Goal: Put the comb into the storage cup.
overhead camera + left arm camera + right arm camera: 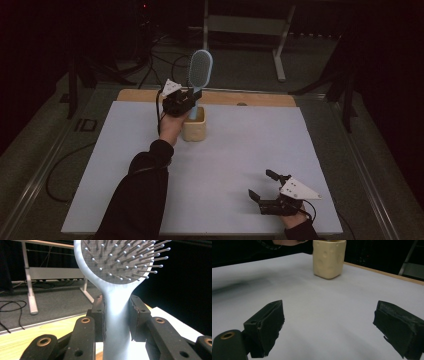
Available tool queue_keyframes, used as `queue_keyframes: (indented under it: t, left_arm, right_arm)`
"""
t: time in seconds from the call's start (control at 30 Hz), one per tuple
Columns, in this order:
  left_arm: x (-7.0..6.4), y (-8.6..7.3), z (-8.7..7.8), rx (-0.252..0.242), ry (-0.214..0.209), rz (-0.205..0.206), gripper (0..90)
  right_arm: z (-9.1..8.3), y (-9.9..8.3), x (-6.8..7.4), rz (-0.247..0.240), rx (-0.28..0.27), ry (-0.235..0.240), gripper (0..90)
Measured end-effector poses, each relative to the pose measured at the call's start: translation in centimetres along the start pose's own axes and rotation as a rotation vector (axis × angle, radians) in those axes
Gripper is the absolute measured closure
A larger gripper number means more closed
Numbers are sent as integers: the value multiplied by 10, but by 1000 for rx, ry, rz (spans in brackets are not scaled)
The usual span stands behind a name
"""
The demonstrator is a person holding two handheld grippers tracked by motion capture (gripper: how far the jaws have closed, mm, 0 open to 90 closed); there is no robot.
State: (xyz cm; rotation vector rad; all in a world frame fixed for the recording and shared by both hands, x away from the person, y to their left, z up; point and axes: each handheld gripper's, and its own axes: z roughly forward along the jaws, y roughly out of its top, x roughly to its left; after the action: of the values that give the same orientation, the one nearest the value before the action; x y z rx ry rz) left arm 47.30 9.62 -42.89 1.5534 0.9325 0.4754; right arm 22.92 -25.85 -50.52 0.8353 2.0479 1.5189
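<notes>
A light blue hairbrush stands upright with its handle end down in a cream square cup at the back of the white table sheet. My left gripper is shut on the brush handle, just below the bristled head. Low at the front right, my right gripper rests open over the sheet with nothing between its jaws. From the right gripper view the cup sits well ahead of the open gripper.
The white sheet covers a wooden table whose bare edge shows at the back. Beyond it are a grey frame with legs, cables on the floor and dark surroundings.
</notes>
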Motion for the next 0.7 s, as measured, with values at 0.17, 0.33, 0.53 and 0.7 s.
queue_keyframes:
  t: [0.17, 0.33, 0.53, 0.7]
  left_arm:
    - [1, -8, 0, -9, 2, 12, 697]
    - [0, -16, 0, -14, 15, 58, 696]
    - [-1, -27, -1, -18, 11, 73, 695]
    - [-3, -31, -3, -16, 30, 120, 690]
  right_arm:
    - [0, 0, 0, 0, 0, 2, 93]
    - [0, 0, 0, 1, 2, 7, 93]
    - [1, -1, 0, -1, 5, 7, 92]
    - [1, -1, 0, 0, 6, 9, 93]
